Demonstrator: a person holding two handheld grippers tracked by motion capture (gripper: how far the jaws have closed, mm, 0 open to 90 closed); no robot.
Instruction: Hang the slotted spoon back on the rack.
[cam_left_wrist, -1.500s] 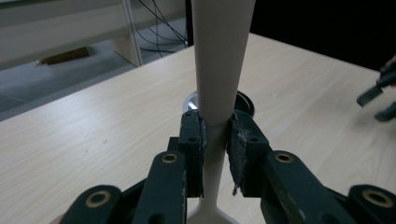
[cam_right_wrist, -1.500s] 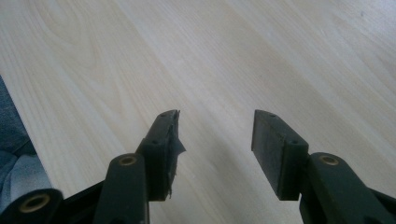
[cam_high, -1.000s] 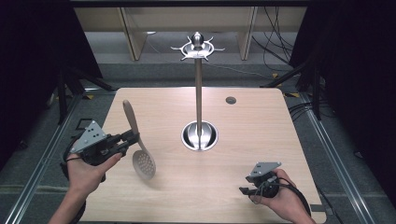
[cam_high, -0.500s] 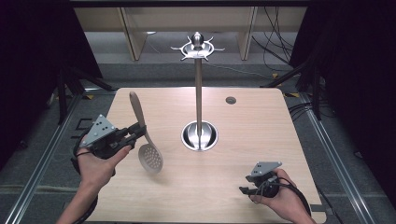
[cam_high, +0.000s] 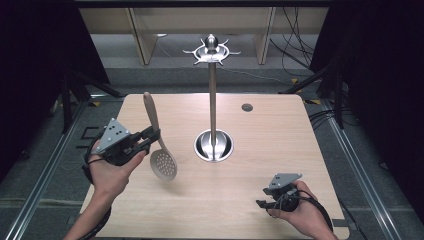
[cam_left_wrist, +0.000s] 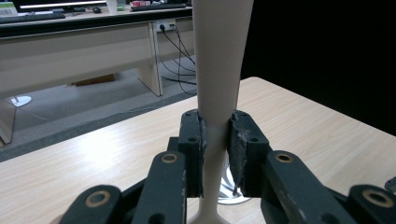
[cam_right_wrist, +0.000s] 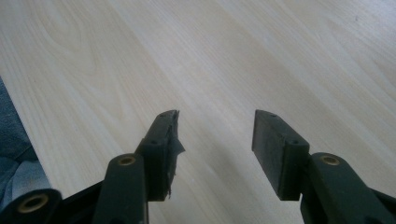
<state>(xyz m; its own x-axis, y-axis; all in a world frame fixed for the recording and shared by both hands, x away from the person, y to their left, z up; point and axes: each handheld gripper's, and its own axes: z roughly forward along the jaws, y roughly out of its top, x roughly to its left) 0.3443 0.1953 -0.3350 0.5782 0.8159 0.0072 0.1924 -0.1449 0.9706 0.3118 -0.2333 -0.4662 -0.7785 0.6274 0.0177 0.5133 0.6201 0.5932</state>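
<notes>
The beige plastic slotted spoon (cam_high: 156, 140) is clamped by its handle between the jaws of the left gripper (cam_high: 150, 137) and carried clear of the pale wooden bench (cam_high: 280, 125), bowl down and handle end up, presumably so that it can be hung on the tall metal utensil stand (cam_high: 213, 100) just beside it. The right gripper (cam_high: 261, 203) is rested low at the near right of the bench, jaws wide with nothing between them. In the left gripper view the spoon's bowl and handle tip are cut off, so a hanging hole cannot be confirmed.

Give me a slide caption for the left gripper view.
Black left gripper clamps the cream slotted spoon's handle above the light wooden table.
</notes>
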